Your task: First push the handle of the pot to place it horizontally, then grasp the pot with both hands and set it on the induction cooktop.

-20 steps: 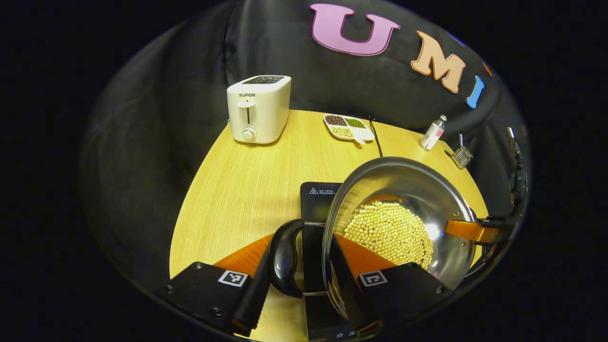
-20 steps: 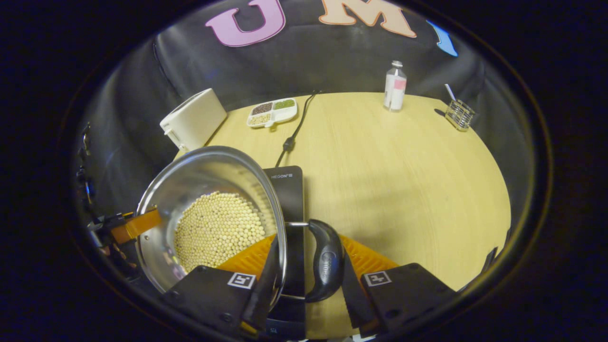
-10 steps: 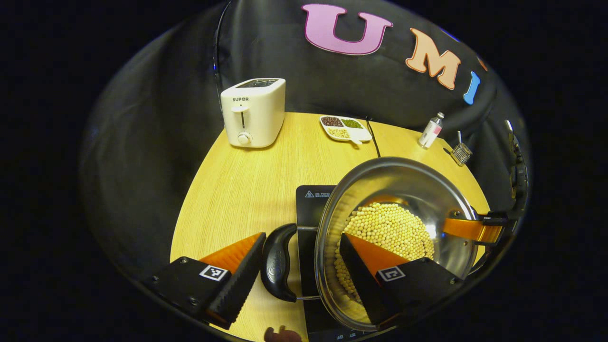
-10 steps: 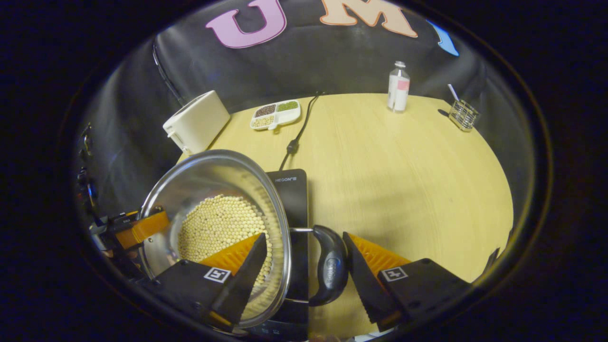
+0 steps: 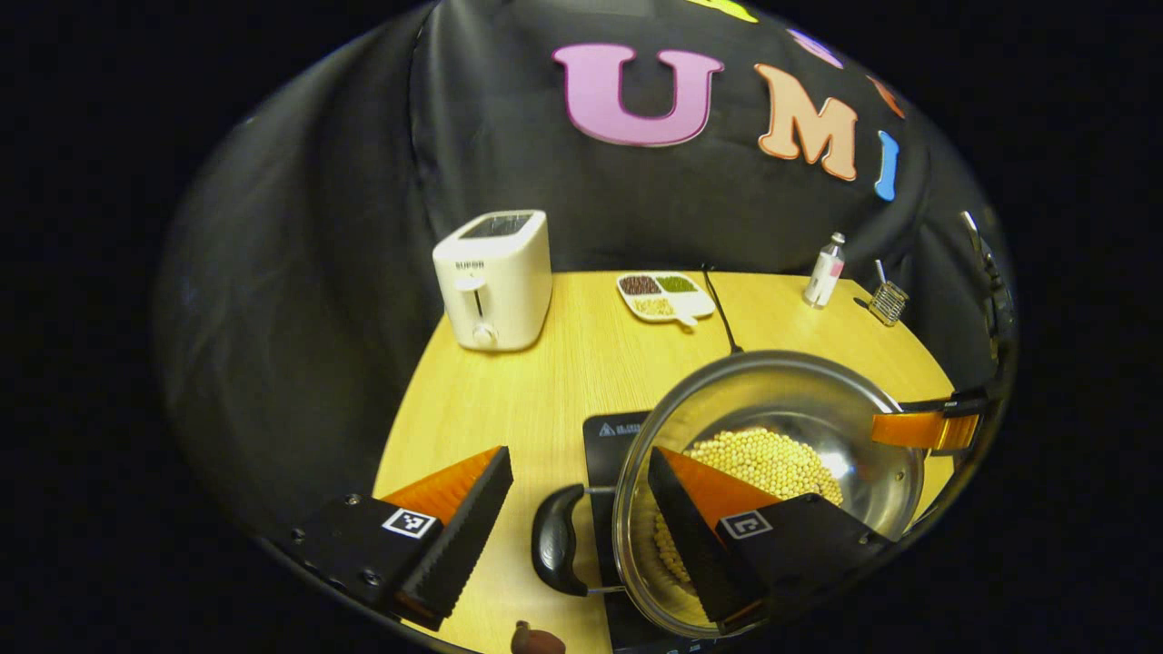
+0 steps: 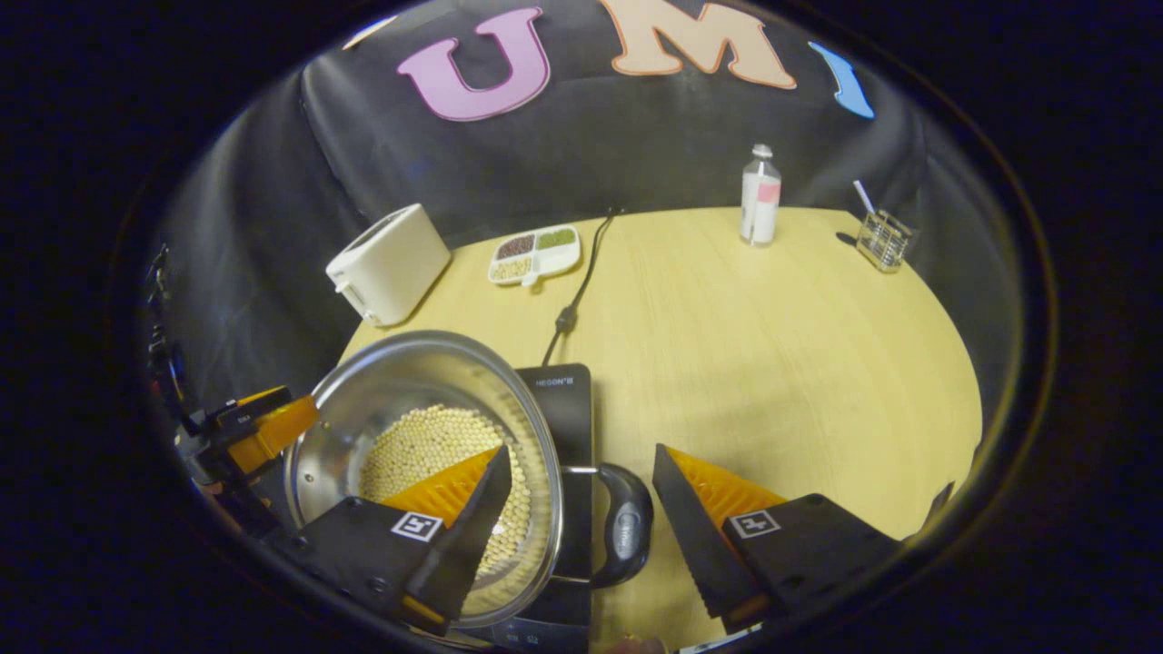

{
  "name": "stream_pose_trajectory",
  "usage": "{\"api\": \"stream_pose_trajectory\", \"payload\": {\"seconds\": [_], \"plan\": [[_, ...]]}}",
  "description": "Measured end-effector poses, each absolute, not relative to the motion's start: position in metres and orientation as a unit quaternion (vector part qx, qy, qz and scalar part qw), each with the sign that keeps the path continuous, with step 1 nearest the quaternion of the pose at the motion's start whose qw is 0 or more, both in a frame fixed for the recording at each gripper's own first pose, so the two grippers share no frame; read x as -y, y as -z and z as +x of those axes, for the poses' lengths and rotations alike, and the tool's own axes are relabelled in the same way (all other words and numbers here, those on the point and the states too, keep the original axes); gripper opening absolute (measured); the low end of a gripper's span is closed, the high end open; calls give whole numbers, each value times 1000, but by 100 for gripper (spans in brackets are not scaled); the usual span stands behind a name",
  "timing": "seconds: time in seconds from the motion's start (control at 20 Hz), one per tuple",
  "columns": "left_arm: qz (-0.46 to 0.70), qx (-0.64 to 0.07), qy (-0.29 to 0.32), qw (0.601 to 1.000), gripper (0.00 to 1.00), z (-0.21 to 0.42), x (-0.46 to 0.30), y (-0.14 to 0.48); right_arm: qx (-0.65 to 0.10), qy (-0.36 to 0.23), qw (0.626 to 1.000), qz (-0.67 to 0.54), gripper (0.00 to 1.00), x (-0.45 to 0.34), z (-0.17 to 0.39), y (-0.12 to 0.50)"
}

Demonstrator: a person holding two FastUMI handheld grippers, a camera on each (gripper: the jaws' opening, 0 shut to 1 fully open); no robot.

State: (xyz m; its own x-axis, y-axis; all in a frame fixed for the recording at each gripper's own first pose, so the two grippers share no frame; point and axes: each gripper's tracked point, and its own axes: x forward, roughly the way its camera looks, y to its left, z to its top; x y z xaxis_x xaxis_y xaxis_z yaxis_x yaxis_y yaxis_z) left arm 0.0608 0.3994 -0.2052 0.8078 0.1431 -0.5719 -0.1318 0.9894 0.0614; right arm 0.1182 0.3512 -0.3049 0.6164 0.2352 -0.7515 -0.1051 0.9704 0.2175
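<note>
A steel pot [image 5: 781, 391] holding soybeans [image 5: 772, 459] rests on the black induction cooktop [image 5: 611, 427]. Its black side handle [image 5: 556, 551] lies below and between the spread fingers of my open left gripper [image 5: 579, 454], which touches nothing. One of that gripper's fingers hangs over the pot's rim. In the right gripper view the pot [image 6: 409, 372] sits on the cooktop [image 6: 556, 400], and its other black handle [image 6: 627, 536] is under my open right gripper [image 6: 580, 451]. Each view catches the opposite gripper [image 5: 927, 429] [image 6: 263, 427] beyond the pot.
On the round wooden table [image 6: 772, 345] stand a white toaster [image 5: 495, 277], a divided dish of beans [image 5: 663, 295], a small bottle [image 6: 760, 195] and a wire basket [image 6: 881, 238]. The cooktop's power cord [image 6: 581, 272] runs to the back edge.
Both grippers went from shut on the pot's handles to open, then drew up and back. The pot stays down on the cooktop.
</note>
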Motion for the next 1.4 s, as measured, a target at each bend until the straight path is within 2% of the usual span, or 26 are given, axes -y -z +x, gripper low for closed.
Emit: {"api": "stream_pose_trajectory", "payload": {"seconds": [0.1, 0.15, 0.2, 0.25, 0.3, 0.35, 0.45, 0.55, 0.6, 0.7, 0.75, 0.9, 1.05, 1.1, 1.2, 1.25, 1.35, 1.4], "plan": [[29, -259, -72, 963, 98, 70, -397, 178, -395, -102, 910, 79, 98, -353, 129, 282], [34, -232, -73, 969, 98, 74, -394, 162, -377, -106, 916, 82, 94, -356, 133, 267], [35, -200, -71, 977, 97, 81, -390, 144, -360, -111, 922, 85, 98, -358, 135, 255], [35, -166, -68, 983, 97, 84, -384, 126, -344, -117, 928, 87, 98, -360, 136, 242], [33, -136, -63, 988, 94, 86, -377, 109, -328, -125, 932, 87, 94, -362, 135, 230], [29, -108, -57, 992, 96, 85, -370, 92, -306, -134, 938, 87, 98, -364, 134, 216], [10, -57, -47, 997, 96, 82, -352, 61, -250, -158, 951, 84, 98, -367, 132, 186], [-14, -22, -39, 999, 94, 82, -330, 37, -204, -179, 960, 74, 98, -367, 127, 159], [-24, -8, -39, 999, 96, 79, -320, 27, -191, -185, 961, 70, 94, -366, 123, 150], [-39, 28, -38, 998, 94, 71, -306, 5, -163, -192, 965, 75, 98, -361, 123, 134], [-45, 46, -40, 997, 96, 66, -297, -8, -151, -198, 965, 82, 94, -357, 119, 123], [-37, 68, -62, 995, 92, 51, -284, -29, -106, -209, 967, 104, 94, -337, 117, 97], [-42, 80, -73, 993, 96, 40, -256, -39, -64, -219, 962, 148, 97, -308, 113, 70], [-48, 82, -75, 993, 93, 37, -243, -41, -43, -215, 962, 160, 94, -292, 112, 59], [-44, 79, -85, 992, 93, 31, -219, -40, 1, -208, 962, 176, 94, -257, 111, 41], [-40, 78, -87, 992, 96, 30, -204, -39, 16, -201, 963, 181, 94, -237, 108, 36], [-40, 78, -93, 992, 96, 30, -173, -37, 20, -189, 965, 181, 93, -198, 101, 37], [-44, 78, -91, 992, 93, 32, -155, -37, 22, -185, 966, 177, 93, -181, 100, 37]]}}
